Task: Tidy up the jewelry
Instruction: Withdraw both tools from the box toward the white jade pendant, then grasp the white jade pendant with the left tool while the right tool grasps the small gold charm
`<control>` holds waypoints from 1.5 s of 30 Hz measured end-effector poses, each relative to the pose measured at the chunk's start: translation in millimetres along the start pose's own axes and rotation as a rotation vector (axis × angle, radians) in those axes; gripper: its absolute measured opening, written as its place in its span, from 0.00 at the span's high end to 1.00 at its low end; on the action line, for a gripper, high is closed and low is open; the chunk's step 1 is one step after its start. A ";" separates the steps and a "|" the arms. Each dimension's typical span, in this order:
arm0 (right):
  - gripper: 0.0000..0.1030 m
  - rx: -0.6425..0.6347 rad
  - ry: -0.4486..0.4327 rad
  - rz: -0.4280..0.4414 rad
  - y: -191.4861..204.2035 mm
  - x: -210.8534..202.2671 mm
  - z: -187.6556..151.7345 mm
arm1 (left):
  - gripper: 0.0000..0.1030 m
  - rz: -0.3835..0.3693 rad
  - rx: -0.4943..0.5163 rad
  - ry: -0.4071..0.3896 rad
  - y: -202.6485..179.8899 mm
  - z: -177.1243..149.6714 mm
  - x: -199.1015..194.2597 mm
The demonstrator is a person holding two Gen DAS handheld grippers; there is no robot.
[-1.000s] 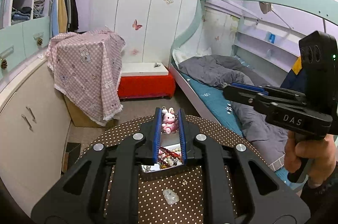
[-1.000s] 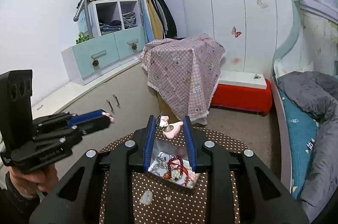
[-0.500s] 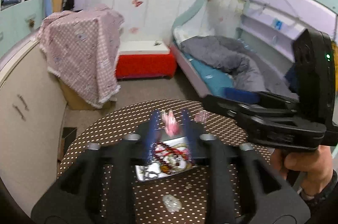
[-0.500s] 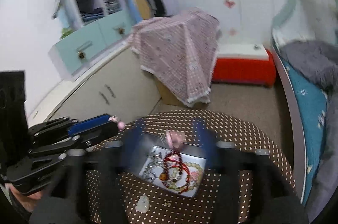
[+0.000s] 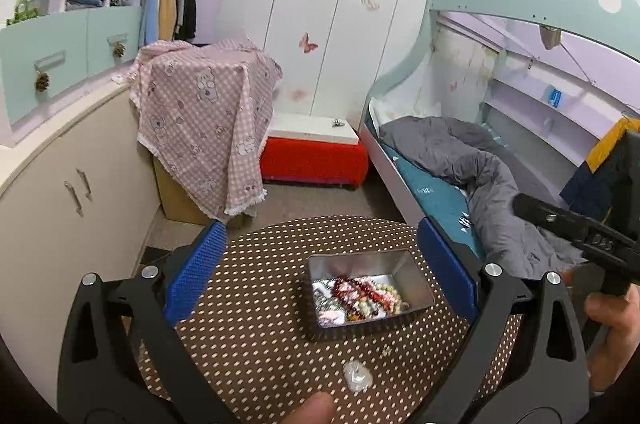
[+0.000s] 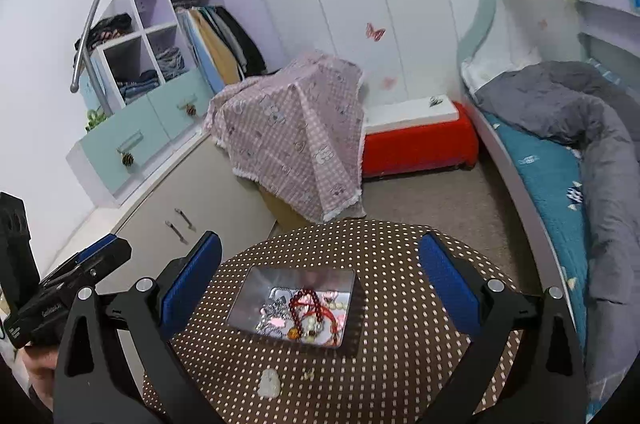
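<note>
The left gripper (image 5: 320, 264) stands wide open, its jaws having just been opening, and nothing is pressed between its blue pads (image 5: 196, 270). The right gripper (image 6: 320, 272) is just as wide, its jaws also freshly spread and bare. Seen from the right wrist, the left tool's black body carries small white lettering, too blurred to read; the right tool, at the edge of the left wrist view, shows no legible mark.

The metal tin (image 5: 370, 294) sits on the brown polka-dot table (image 5: 256, 324), below and between the left gripper's fingers, nearer its right pad. In the right wrist view the tin (image 6: 248, 294) lies between that gripper's fingers too, apart from both. Inside it lies a tangle of jewelry: a red bead bracelet (image 6: 306, 304), pale pearl-like beads (image 5: 386, 298), and silvery pieces (image 6: 272, 306). Loose on the cloth, nearer the cameras than the tin, rest a pale translucent pendant (image 5: 357, 377) and a tiny gold-coloured piece (image 6: 308, 373).

A fingertip (image 5: 310, 409) shows at the bottom of the left wrist view, and a hand (image 5: 612, 336) grips the right tool's handle.

Beyond the table are a pink checked cloth (image 5: 204, 120) draped over a box, a red bench (image 5: 314, 156), a bunk bed with a grey quilt (image 5: 460, 152), and white wardrobe doors with butterfly stickers (image 5: 308, 44).
</note>
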State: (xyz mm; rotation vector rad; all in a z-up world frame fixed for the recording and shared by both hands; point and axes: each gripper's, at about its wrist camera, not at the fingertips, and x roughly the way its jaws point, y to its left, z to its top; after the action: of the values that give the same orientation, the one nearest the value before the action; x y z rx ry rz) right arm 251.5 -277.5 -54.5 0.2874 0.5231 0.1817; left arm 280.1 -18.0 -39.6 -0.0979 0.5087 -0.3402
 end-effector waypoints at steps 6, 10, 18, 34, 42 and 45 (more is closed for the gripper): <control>0.08 0.016 -0.053 -0.039 10.0 -47.3 -28.0 | 0.08 0.019 0.036 -0.038 -6.4 -21.8 -46.7; 0.08 -0.001 -0.057 -0.043 13.7 -64.5 -47.2 | 0.07 0.040 0.055 -0.048 -12.7 -37.8 -67.6; 0.08 -0.072 -0.023 -0.016 18.0 -76.4 -79.5 | 0.07 0.133 0.059 -0.061 -35.2 -79.2 -95.8; 0.08 -0.074 0.071 -0.020 -16.1 -36.4 -97.5 | 0.07 0.229 0.057 0.107 -45.0 -130.1 -35.4; 0.08 -0.051 0.158 -0.078 -33.0 -0.1 -102.2 | 0.07 0.171 0.069 0.256 -37.2 -154.8 32.1; 0.08 -0.053 0.191 -0.095 -37.4 10.4 -105.3 | 0.07 0.164 0.081 0.302 -40.3 -162.5 55.5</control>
State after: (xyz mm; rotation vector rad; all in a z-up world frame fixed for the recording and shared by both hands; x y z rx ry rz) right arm 209.8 -286.8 -158.2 0.1944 0.7183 0.1314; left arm 233.6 -76.1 -199.5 0.0750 0.7960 -0.2146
